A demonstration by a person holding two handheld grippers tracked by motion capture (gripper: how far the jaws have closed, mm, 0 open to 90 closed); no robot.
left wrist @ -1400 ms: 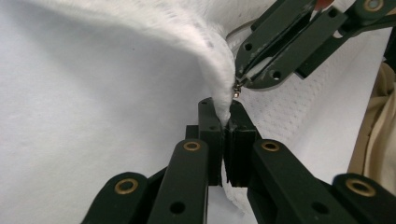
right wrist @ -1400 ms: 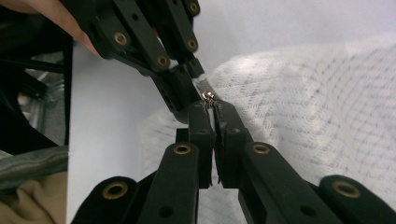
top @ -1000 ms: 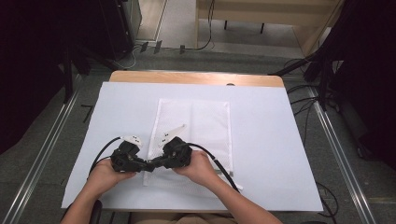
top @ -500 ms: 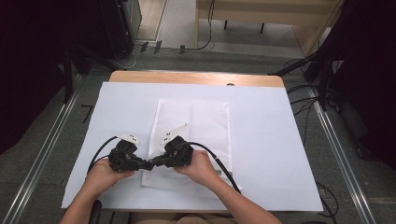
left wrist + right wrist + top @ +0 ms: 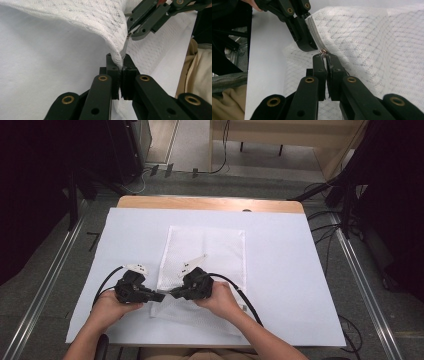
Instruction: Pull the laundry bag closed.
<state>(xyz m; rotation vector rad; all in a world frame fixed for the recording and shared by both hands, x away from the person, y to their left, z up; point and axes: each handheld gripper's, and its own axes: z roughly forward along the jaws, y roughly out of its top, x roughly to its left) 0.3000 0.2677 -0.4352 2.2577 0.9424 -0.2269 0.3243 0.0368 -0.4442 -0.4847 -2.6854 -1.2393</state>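
Left margin of the counter [image 5: 95, 285]: bare white cover from the left edge in to the left claw [image 5: 159, 296], with a black cable looping out behind it. Open room on that side is ample; the counter's near edge lies close under the person's left hand [image 5: 107, 306].

Left claw: jaws together, clamped on the zipper edge of the mesh bag [image 5: 210, 251]. In the left gripper view the jaws pinch a fold of the bag's mesh and the grey zipper tape [image 5: 124, 51], and the fabric rises off the counter from that pinch.

Centre: the two claws meet tip to tip at the bag's near left corner, just beside each other. The bag lies flat beyond them, its long sides running toward the far edge of the counter, with bare cover all round.

Right claw [image 5: 175, 293]: jaws closed on a small coppery piece at the zipper [image 5: 323, 52], apparently the zipper pull, though it is too small to confirm. The left claw sits just above it in the right gripper view.

Right of the right hand [image 5: 220, 299]: bare cover runs well out to the right edge, crossed by the trailing cable.
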